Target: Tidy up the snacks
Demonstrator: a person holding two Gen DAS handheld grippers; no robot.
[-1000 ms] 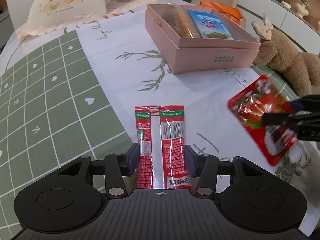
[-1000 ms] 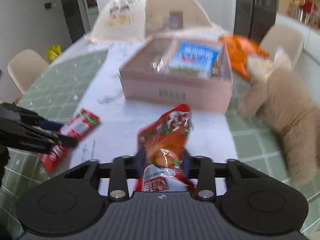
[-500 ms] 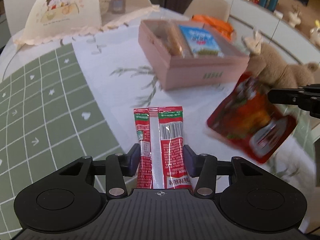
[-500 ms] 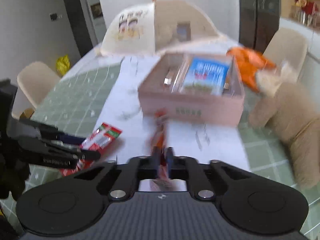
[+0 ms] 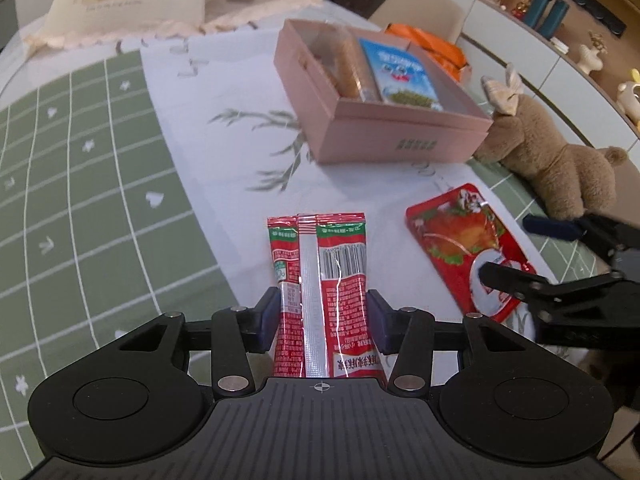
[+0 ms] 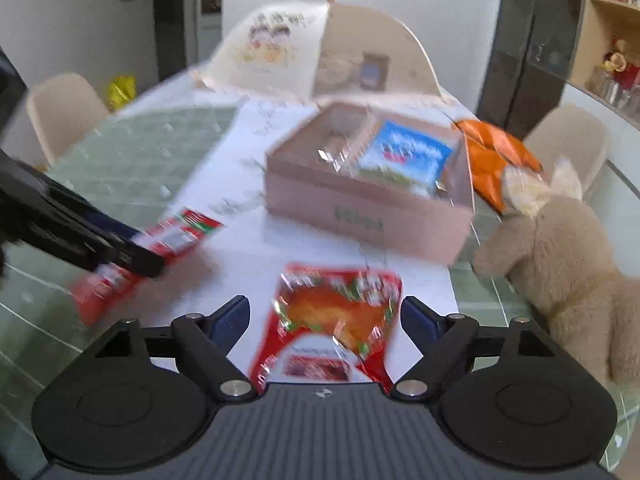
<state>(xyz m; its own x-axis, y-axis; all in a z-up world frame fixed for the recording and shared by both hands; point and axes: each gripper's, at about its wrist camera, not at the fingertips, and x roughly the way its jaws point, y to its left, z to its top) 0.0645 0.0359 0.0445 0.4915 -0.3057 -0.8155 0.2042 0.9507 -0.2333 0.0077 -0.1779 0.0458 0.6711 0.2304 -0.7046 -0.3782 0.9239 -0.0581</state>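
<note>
Left tongs (image 5: 322, 322) pinch a red-and-green foil snack packet (image 5: 320, 268); right tongs (image 6: 324, 320) are opening wide around a flat red pouch (image 6: 340, 312) on the white-and-green desk (image 5: 100, 160).

box (image 5: 384, 136) behind both packets | stick packet (image 5: 320, 272) left | pouch (image 5: 464, 248) right

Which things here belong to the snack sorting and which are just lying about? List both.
Belongs to the job:
pink box
red stick packet in the left gripper
red pouch between the opening right gripper
blue packet

Lying about:
plush toy
mesh food cover
orange bag
</note>
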